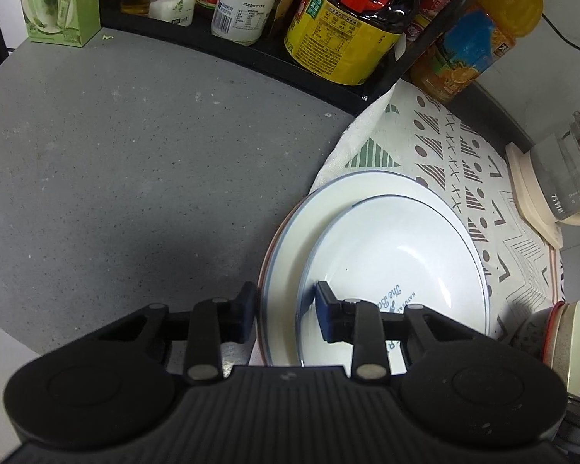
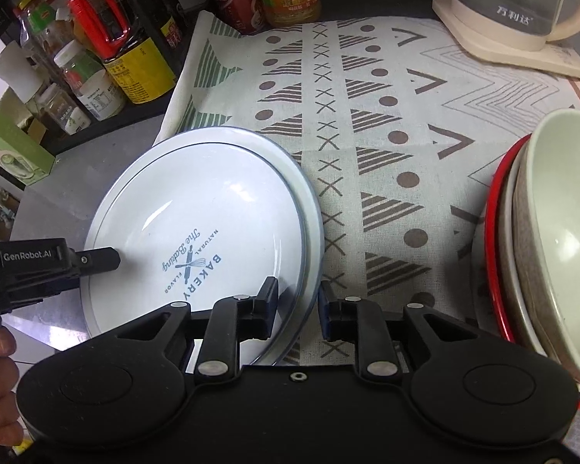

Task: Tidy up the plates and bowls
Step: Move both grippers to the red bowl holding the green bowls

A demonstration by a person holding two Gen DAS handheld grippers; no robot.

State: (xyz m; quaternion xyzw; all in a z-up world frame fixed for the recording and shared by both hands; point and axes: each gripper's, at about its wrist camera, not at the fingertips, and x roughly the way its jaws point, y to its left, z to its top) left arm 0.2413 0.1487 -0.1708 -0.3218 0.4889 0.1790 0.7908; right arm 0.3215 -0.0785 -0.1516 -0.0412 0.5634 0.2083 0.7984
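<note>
Plates are lying stacked where the patterned white cloth meets the bare grey surface: we are seeing a white round plate with blue "BAKERY" lettering resting off-centre in a larger white blue-rimmed plate.

Our left hand-held gripper is straddling the rims at the stack's edge nearest the grey surface, one finger outside the larger plate, the other inside the lettered plate; we cannot tell whether its pads are pressing.

Our right hand-held gripper is straddling the stack's opposite rim, jaws narrowly apart, contact unclear.

Near the cloth's right edge, cream speckled bowls are nesting in a red-rimmed dish.
</note>
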